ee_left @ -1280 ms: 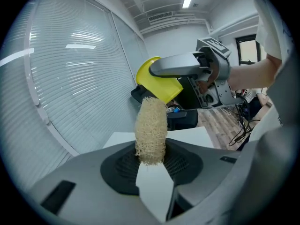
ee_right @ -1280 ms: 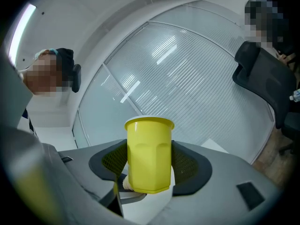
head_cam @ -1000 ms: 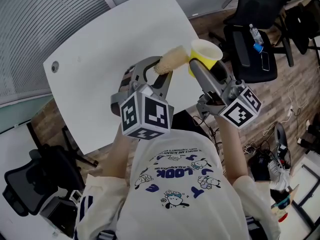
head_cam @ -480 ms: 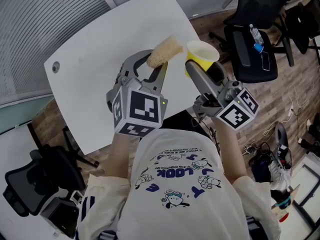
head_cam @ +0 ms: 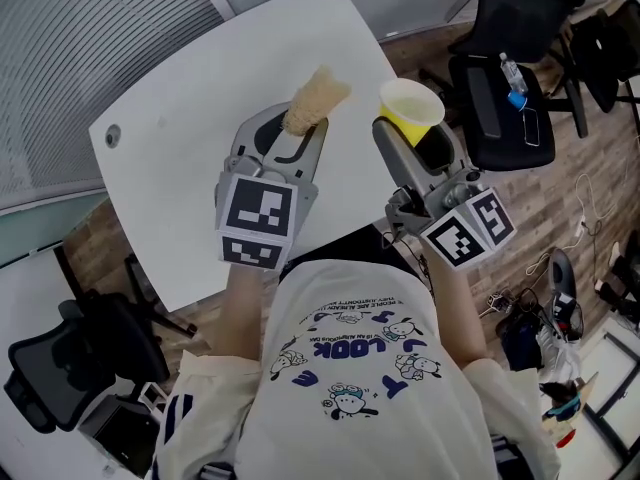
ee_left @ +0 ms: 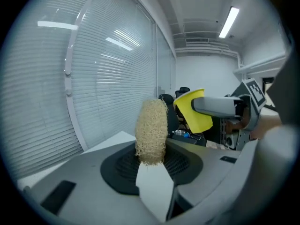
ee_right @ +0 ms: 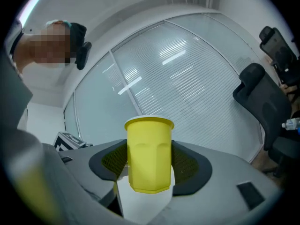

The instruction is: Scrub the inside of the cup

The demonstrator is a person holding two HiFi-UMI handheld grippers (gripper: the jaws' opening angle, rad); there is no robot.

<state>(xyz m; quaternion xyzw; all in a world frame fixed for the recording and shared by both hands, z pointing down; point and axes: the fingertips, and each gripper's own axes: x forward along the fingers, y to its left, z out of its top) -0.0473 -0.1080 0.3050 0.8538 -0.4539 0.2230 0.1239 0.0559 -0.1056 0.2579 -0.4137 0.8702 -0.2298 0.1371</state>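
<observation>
**Operator:** List what is in hand.

**Clerk:** Item one: your left gripper (head_cam: 290, 133), marker cube (head_cam: 258, 218) facing the head camera. Its fingers are clenched on the lower end of a loofah scrubber (head_cam: 314, 96), pale straw colour, coarse fibre. Most of the scrubber stands out beyond the fingertips.

Item two: your right gripper (head_cam: 415, 140). Its fingers are clamped on the sides of a yellow cup (ee_right: 149, 156), one dark pad on each flank. In the right gripper view the cup stands upright between them, rim at the top and faceted base below.

**Operator:** And where do the two sit against each other?

**Clerk:** Apart. In the head view the scrubber is to the left of the cup, with a gap of bare bench between its tip and the rim. No part of the scrubber is inside the cup. The cup's open mouth faces up to the head camera, showing a pale interior. You hold it by the right edge of the white bench (head_cam: 200, 98), and the scrubber is over the bench top.

**Operator:** Surroundings?

**Clerk:** Item three: a black office chair (head_cam: 480, 98) right of the bench, with a small water bottle (head_cam: 511, 72) lying on its seat. Item four: slatted blinds (head_cam: 90, 58) at the upper left. Item five: a wood-pattern floor (head_cam: 600, 158) with cables on the right.
</observation>
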